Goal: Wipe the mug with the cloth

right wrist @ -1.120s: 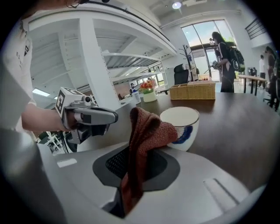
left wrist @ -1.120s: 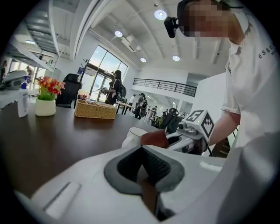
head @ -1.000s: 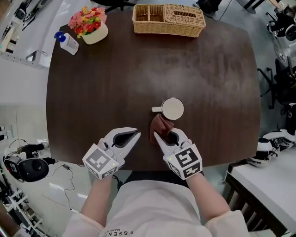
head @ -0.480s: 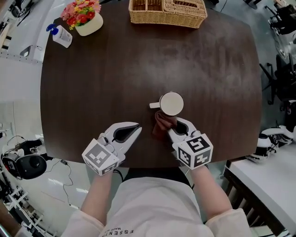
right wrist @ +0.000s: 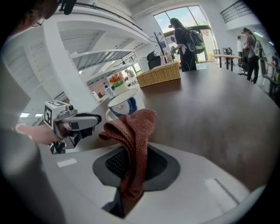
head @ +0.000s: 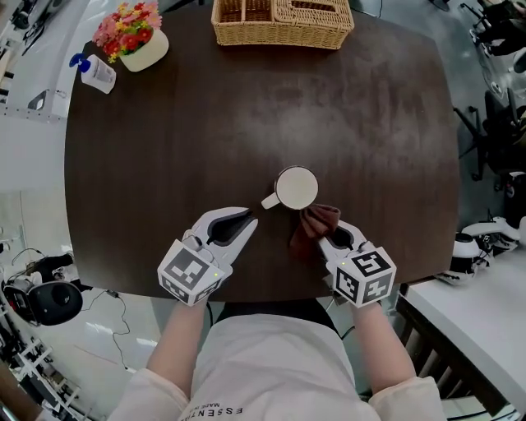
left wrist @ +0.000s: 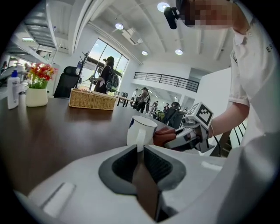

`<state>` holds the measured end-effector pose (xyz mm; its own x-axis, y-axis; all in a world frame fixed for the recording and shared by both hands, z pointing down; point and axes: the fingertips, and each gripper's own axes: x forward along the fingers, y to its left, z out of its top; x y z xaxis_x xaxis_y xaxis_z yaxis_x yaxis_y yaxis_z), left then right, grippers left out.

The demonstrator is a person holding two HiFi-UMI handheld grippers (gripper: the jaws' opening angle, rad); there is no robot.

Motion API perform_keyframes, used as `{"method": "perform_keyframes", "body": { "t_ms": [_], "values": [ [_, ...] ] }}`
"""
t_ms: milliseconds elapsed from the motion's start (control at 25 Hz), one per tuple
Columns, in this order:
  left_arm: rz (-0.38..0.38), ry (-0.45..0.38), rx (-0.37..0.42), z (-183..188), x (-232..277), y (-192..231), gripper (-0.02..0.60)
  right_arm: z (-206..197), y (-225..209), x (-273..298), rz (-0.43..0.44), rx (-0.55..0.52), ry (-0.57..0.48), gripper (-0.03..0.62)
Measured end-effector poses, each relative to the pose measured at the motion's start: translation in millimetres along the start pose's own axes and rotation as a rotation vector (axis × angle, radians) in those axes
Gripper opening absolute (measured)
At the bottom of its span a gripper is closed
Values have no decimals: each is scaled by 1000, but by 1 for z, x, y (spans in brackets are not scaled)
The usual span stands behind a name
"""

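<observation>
The right tongs (head: 326,239) are clamped on the reddish cloth (head: 315,224), whose bunched end meets the white mug (head: 296,188) just ahead, while the left tongs (head: 245,224), closed on nothing, point toward its handle on the table (head: 164,148).

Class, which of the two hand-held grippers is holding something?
The right hand-held gripper: its jaws are shut on the reddish-brown cloth beside the white mug. The left hand-held gripper has its jaws together with nothing between them.

The mug (head: 296,188) is white with a blue pattern, the cloth (head: 315,226) knitted rust-red, the table (head: 164,148) dark brown, the basket (head: 279,20) pale woven straw.
</observation>
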<state>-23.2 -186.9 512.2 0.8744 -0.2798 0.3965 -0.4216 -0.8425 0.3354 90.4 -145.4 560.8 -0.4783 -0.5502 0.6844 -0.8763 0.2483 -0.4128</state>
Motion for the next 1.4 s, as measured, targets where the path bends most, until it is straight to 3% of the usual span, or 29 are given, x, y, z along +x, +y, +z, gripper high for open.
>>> {"method": "perform_keyframes", "body": {
  "t_ms": [160,280,480,720,840,1120,1320,1400],
  "values": [
    [29,5,11,3,15,3,98,19,-33,-21,-74,21,-47,84],
    [29,38,34,4,24,4,114,54,-52,-23,-93,-32,-84,84],
    [6,51,36,6,41,6,114,93,-47,8,7,-203,-42,83],
    [2,18,12,13,49,10,112,81,-29,29,61,-493,81,83],
    [-3,18,29,11,49,12,112,68,-17,29,116,-504,104,81],
    [15,38,51,11,45,22,112,43,7,27,123,-497,159,83],
    [15,36,48,12,41,28,112,17,40,26,263,-449,202,81],
    [13,36,52,13,40,31,112,16,40,23,282,-449,210,81]
  ]
}}
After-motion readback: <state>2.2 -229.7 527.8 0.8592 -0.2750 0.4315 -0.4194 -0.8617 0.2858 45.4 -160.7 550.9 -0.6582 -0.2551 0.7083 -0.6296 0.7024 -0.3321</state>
